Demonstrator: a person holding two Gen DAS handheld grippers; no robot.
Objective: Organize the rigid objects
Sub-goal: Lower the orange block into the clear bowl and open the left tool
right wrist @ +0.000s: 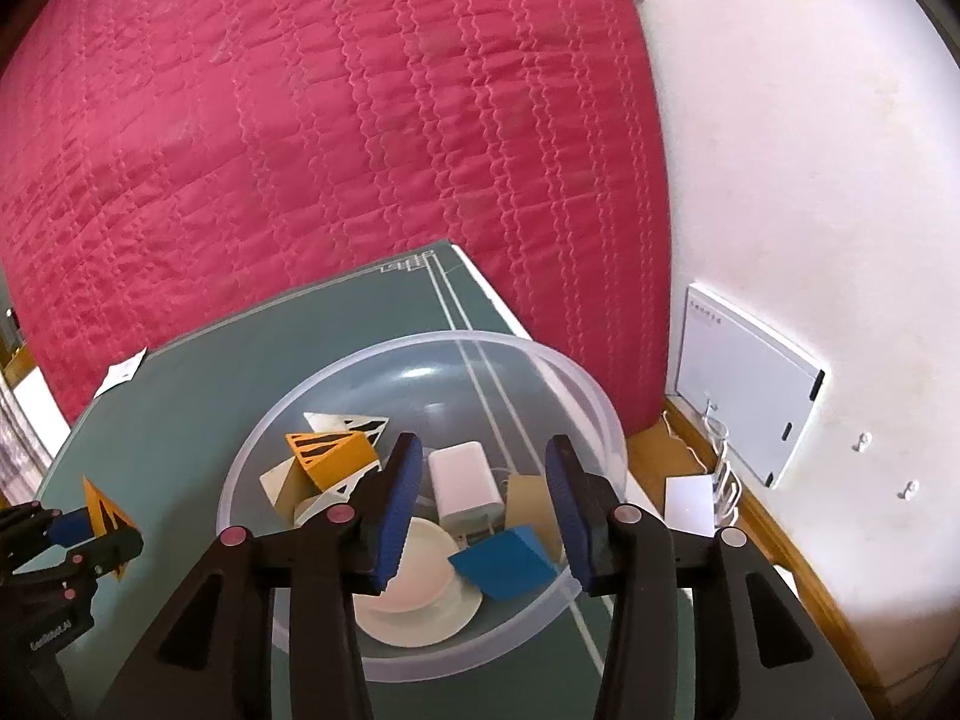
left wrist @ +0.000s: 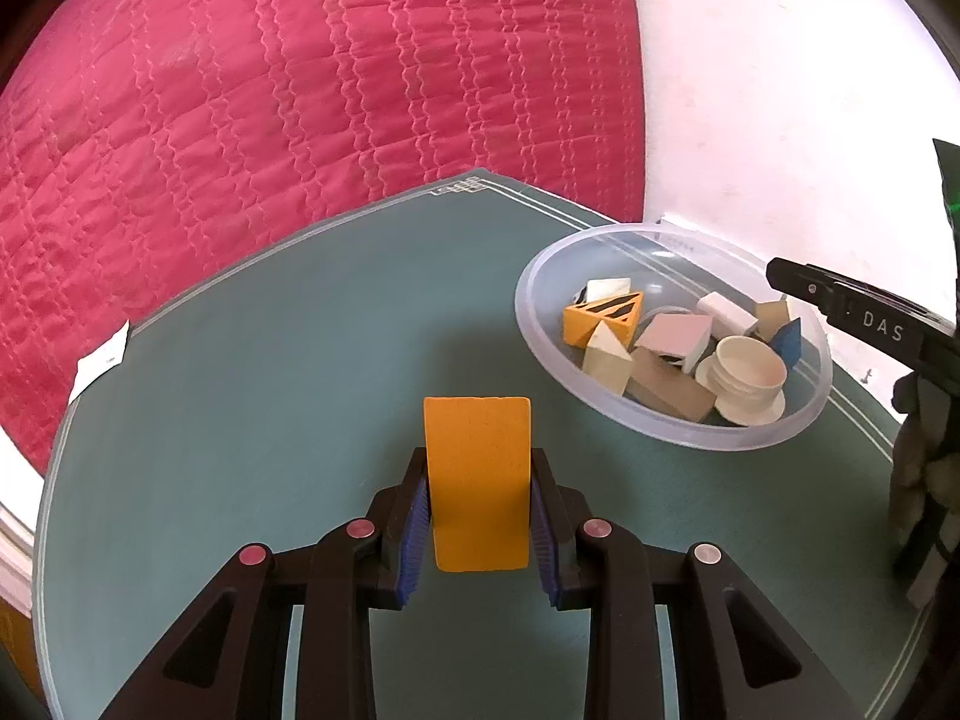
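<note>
Where the left wrist view begins nearest the lens, the left hand-held gripper [left wrist: 480,516] is recorded clamped on a flat orange rectangular wooden block [left wrist: 477,480], both blue pads pressed against its long sides; the block is held above the grey-green worktop [left wrist: 270,396]. Listed next, to the right and farther off, is a clear round plastic bowl [left wrist: 672,420] resting on the worktop. Contained in it: an orange triangular block with black stripes [left wrist: 606,315], a pale pink-faced block [left wrist: 675,336], a stack of cream round discs [left wrist: 747,378], a blue wedge [left wrist: 789,342], a white rectangular block [left wrist: 723,309], and several plain wooden pieces, all heaped in contact.

From the right wrist view, the right hand-held gripper [right wrist: 480,507] is noted open and holding nothing, poised over the bowl with its fingers spread above the blue wedge and white block.

A small white paper tag [left wrist: 99,363] is logged at the worktop's far left edge. Beyond the worktop, a quilted magenta bedcover [left wrist: 300,90] is entered, with a white wall [left wrist: 780,90] to its right.
</note>
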